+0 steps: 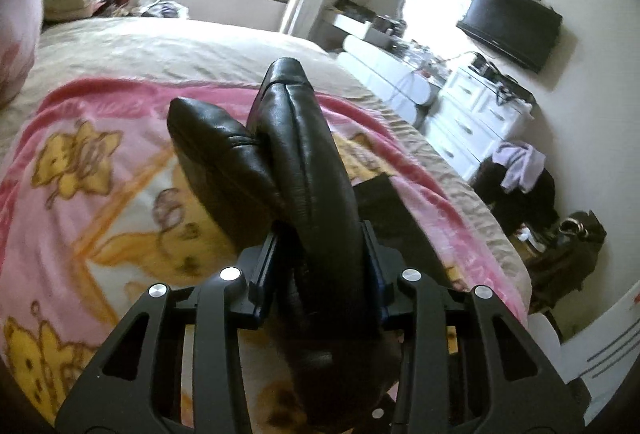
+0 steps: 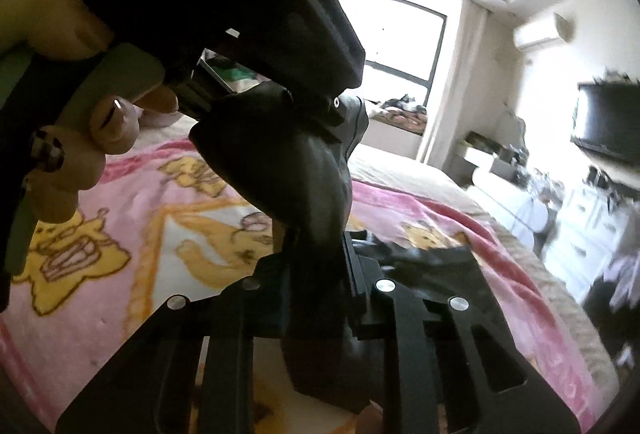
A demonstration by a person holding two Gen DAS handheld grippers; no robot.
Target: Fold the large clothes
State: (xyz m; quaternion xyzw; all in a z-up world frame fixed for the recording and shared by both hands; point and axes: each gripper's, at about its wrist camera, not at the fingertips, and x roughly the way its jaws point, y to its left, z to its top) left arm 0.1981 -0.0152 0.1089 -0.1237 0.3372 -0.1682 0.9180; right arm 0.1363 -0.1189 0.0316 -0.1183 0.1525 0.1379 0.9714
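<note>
both fingers [image 1: 320, 254] [image 2: 316, 274] clamp blk garment [image 1: 304, 154]

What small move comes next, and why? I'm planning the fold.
Probably lower both grippers toward the pink blanket to lay the black leather garment down: the left gripper and right gripper each clamp a bunched fold held above it.
</note>
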